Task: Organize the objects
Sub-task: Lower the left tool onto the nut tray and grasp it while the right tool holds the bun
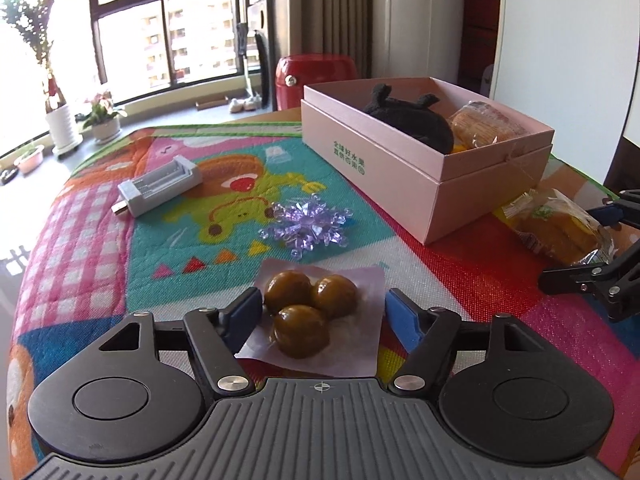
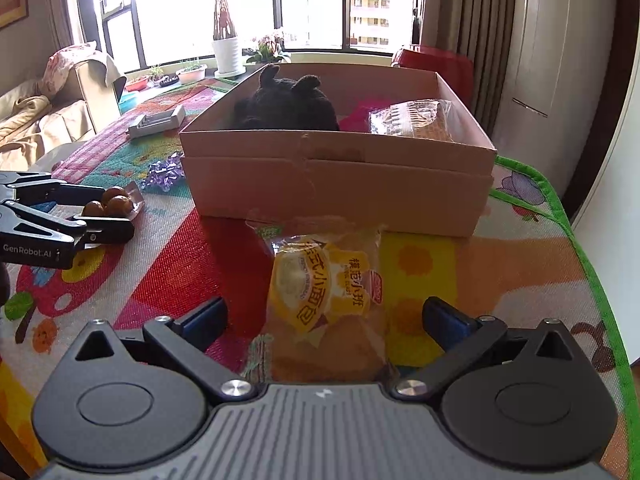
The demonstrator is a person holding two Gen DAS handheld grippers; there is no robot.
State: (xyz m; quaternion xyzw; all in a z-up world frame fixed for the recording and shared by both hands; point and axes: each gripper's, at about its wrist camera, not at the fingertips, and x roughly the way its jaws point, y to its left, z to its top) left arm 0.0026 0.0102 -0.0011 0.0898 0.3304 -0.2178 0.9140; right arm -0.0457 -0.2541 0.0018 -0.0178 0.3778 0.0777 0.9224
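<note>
A pink cardboard box (image 1: 404, 168) stands on the colourful mat and holds a black plush toy (image 1: 408, 120) and a wrapped snack (image 1: 480, 124). My left gripper (image 1: 326, 312) is open, its jaws on either side of a clear packet of three brown balls (image 1: 310, 312). My right gripper (image 2: 326, 316) is open around a yellow wrapped bread packet (image 2: 326, 292) lying in front of the box (image 2: 340, 184). The bread (image 1: 560, 232) and the right gripper (image 1: 600, 248) also show at the right of the left wrist view. The left gripper (image 2: 102, 216) shows at the left of the right wrist view.
A purple crystal snowflake (image 1: 306, 226) and a grey battery charger (image 1: 160, 186) lie on the mat left of the box. A red stool (image 1: 316, 76) stands behind the table. Potted plants (image 1: 64, 124) line the window sill. A sofa (image 2: 44, 120) is at the left.
</note>
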